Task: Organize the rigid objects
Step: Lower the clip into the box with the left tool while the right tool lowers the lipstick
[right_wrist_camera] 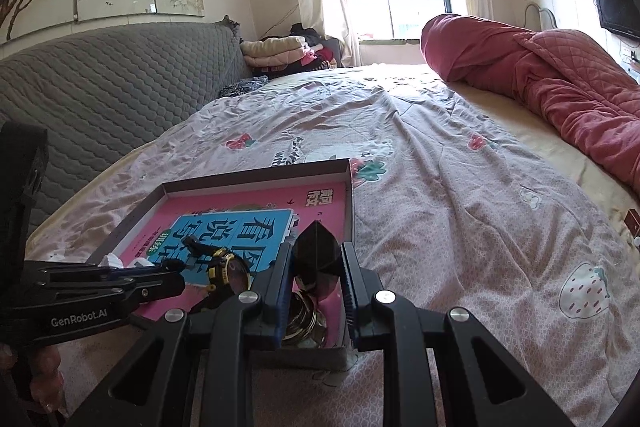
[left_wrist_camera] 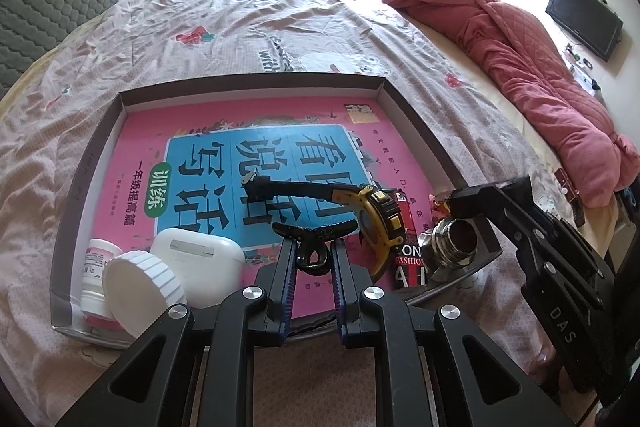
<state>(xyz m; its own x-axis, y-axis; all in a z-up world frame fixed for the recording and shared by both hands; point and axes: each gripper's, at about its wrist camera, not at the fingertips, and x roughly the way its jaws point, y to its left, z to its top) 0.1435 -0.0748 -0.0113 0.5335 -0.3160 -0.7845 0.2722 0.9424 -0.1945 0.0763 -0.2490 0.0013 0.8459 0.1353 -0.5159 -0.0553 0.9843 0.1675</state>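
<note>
Mid-placement over the shallow box [left_wrist_camera: 420, 131]: left gripper [left_wrist_camera: 314, 251] clamped on a black hair clip [left_wrist_camera: 314, 233], right gripper [right_wrist_camera: 316, 267] clamped on a dark faceted block [right_wrist_camera: 316, 247]; next, lowering and releasing beside the yellow watch [left_wrist_camera: 376, 219].

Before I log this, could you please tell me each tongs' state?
Left tongs: closed on a black clip.
Right tongs: closed on a dark faceted piece.

Tray [left_wrist_camera: 420, 131] near end crowded — far half open.
</note>
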